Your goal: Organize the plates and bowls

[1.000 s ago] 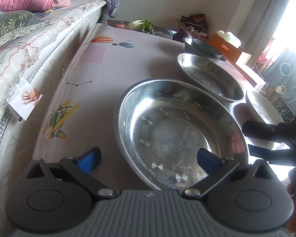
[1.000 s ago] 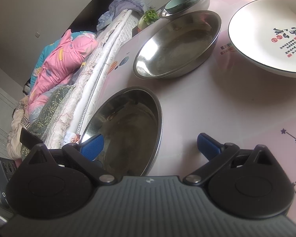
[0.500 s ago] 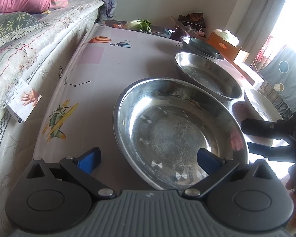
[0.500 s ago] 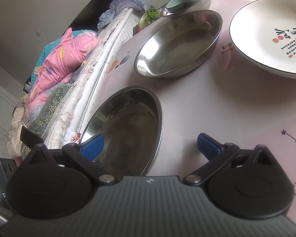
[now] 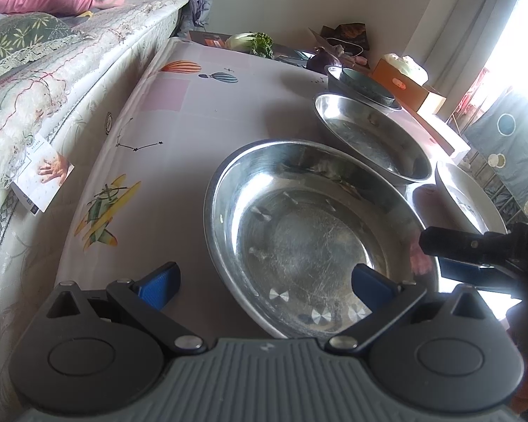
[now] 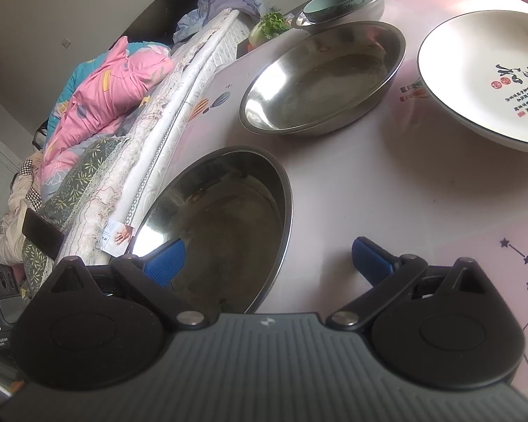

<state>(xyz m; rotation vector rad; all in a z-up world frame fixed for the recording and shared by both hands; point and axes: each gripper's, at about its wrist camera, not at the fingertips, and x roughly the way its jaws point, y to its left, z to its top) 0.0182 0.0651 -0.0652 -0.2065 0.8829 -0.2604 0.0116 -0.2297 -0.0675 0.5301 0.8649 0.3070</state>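
1. Two hand-held tools poised over a patterned worktop (image 5: 200,112) beside a bed (image 5: 70,56), dishes spread out and not yet gathered.
2. Left tool (image 5: 264,281) released, blue pads wide apart, straddling the near edge of the nearest steel bowl (image 5: 309,232); one pad outside the rim, the other over the basin, neither seen pressing metal.
3. Right tool (image 6: 267,260) likewise released, astride the same bowl's (image 6: 225,225) opposite rim, nothing gripped.
4. Second steel bowl (image 6: 324,77) just beyond the first, apart from it, standing alone on the worktop.
5. White plate with red and black lettering (image 6: 492,77) off to the side, flat and separate.
6. Green bowl (image 6: 338,0) at the far end, already nested in a small steel bowl (image 6: 366,10): the only stack in sight.
7. Judged from the layout, an early stage: one nesting done, two large steel bowls still to be stacked, the plate still to be placed.
8. Likely step in hand: closing on the nearest bowl's rim to lift it toward its twin.
9. Vegetables, a box and clutter at the far edge, away from the dishes.
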